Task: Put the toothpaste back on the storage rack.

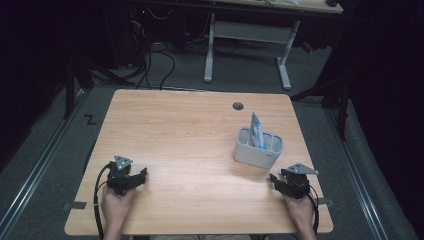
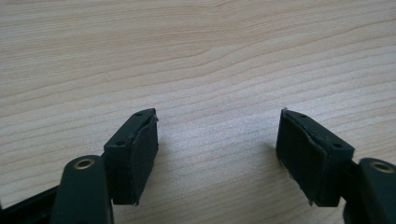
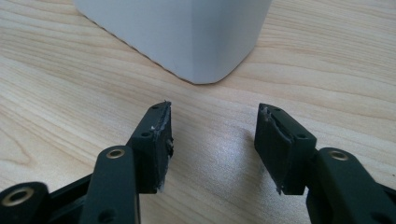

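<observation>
Wooden tabletop (image 1: 190,130) is being used as the work surface, with a dark room behind. A white holder (image 1: 257,149), with a blue-and-white packet (image 1: 256,131) standing inside, is being faced just ahead of the right gripper (image 3: 212,126), whose jaws are being held spread and empty. The left gripper (image 2: 217,135), likewise spread, is being rested well apart. An approach is judged to be starting; a short forward reach is called for next.
</observation>
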